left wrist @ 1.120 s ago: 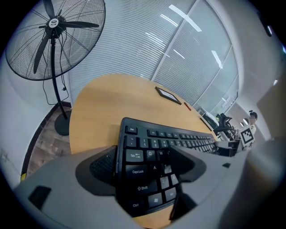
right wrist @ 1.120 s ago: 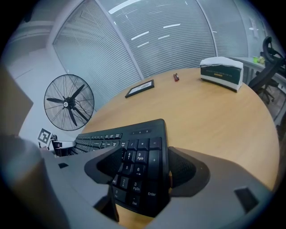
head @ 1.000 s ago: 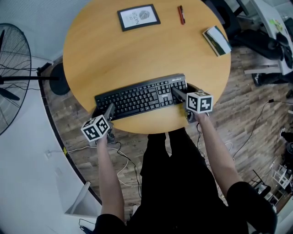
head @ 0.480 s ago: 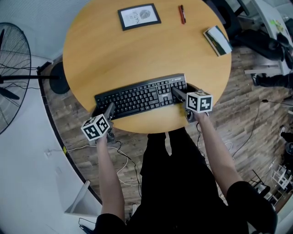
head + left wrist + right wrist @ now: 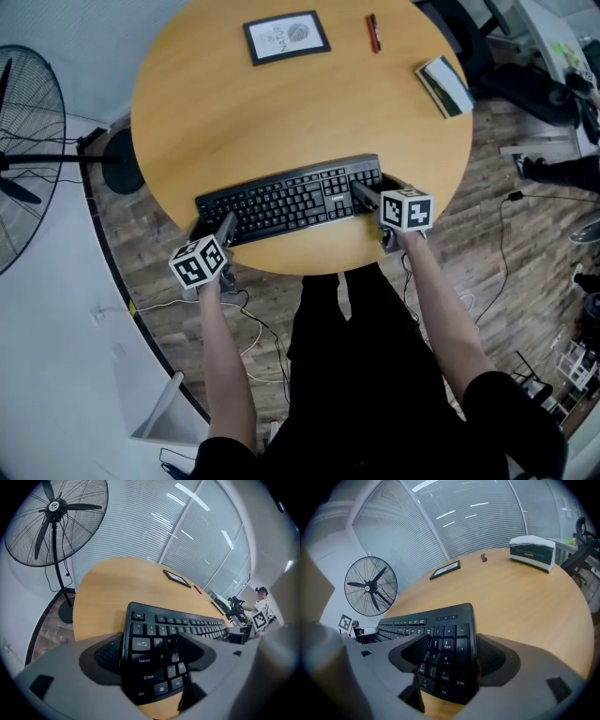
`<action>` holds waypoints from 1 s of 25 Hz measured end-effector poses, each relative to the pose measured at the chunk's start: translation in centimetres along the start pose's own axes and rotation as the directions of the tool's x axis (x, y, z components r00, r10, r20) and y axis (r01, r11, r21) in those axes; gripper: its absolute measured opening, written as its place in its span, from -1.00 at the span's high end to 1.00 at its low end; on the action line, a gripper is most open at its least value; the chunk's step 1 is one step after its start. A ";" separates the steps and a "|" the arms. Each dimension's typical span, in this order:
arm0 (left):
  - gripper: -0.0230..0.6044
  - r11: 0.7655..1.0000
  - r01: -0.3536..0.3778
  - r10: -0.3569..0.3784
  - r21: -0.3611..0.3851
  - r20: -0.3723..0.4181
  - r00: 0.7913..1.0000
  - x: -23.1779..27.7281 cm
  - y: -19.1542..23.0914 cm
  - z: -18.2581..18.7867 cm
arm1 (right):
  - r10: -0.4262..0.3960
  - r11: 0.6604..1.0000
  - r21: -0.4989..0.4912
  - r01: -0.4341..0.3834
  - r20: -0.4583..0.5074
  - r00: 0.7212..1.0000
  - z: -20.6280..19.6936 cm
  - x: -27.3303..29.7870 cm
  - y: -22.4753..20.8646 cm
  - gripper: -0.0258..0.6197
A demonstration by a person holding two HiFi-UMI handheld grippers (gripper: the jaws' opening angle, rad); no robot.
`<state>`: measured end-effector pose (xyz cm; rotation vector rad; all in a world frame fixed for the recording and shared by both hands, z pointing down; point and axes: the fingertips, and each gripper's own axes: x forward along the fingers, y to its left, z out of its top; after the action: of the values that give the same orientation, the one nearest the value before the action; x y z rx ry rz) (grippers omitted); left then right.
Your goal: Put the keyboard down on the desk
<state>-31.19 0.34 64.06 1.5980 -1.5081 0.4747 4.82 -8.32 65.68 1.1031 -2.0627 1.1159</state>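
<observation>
Room: an office with slatted glass walls and a plank floor; a standing fan (image 5: 21, 141) is at 9 o'clock of the round wooden desk (image 5: 281, 103).
Keyboard (image 5: 281, 199): at the desk's 6 o'clock edge, with its long axis running roughly 9 to 3 and the right end swung slightly toward 2. I cannot tell if it is resting on the wood or just off it.
Left gripper (image 5: 223, 230): jaws clamped on the Caps Lock end, at the keyboard's 9 o'clock.
Right gripper (image 5: 364, 194): jaws clamped on the number-pad end, at 3 o'clock.
Coming move: probably settling both ends evenly, then backing out toward 6.
</observation>
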 end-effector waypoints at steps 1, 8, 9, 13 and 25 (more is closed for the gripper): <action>-0.18 1.000 0.000 0.000 0.000 -0.004 1.000 0.0 0.0 0.0 | 0.002 1.000 0.000 -0.002 -0.001 1.000 0.1 0.0 0.1 -0.09; -0.18 1.000 -0.008 0.008 0.012 -0.006 1.000 0.0 0.0 0.1 | -0.018 1.000 -0.005 0.018 -0.038 0.999 0.6 0.0 0.1 -0.13; -0.18 1.000 -0.012 0.012 0.018 -0.004 1.000 0.0 0.1 0.1 | -0.021 1.000 -0.010 0.020 -0.039 0.999 0.6 0.0 0.1 -0.13; -0.18 0.996 -0.038 0.038 0.087 -0.006 0.999 -0.2 0.0 0.4 | -0.037 0.999 -0.031 0.036 -0.045 0.998 0.7 -0.1 0.2 -0.11; -0.16 0.973 -0.086 0.096 0.215 -0.036 0.995 -0.8 -0.3 0.8 | -0.116 0.990 -0.090 0.110 -0.060 0.991 0.8 -0.9 0.4 0.02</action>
<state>-31.30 0.15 62.95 1.6724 -1.5423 0.7417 4.89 -8.56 64.45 1.1115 -1.9542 0.9850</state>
